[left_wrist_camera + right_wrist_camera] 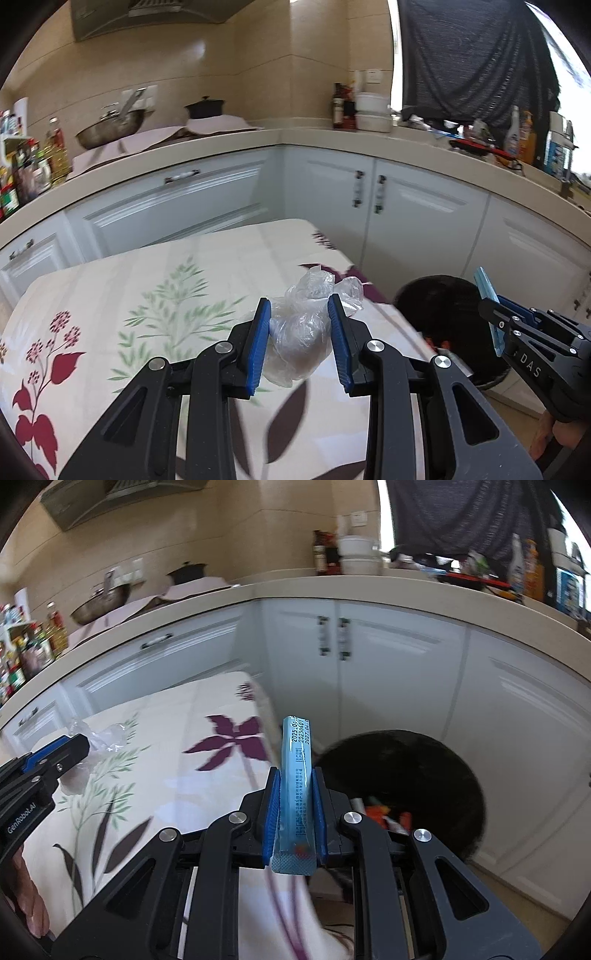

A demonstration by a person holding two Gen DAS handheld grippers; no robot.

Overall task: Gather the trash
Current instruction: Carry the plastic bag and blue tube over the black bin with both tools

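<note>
Here, two pieces of trash are in hand near the black bin (424, 775), which stands on the floor just beside the corner of the flower-patterned table (110, 295). The right gripper (295, 805) is closed firmly on a blue wrapper stick (297, 775), which is held upright between the jaws at the table's edge, beside the bin's mouth. The left gripper (300, 332) is set half-wide around a crumpled clear plastic bag (306, 325); whether the pads actually press it cannot be told, nor whether it is lifted off the cloth. The stick is best carried fully over the bin's opening before release, and the bag should be squeezed securely, since thin film is likely to slip.
</note>
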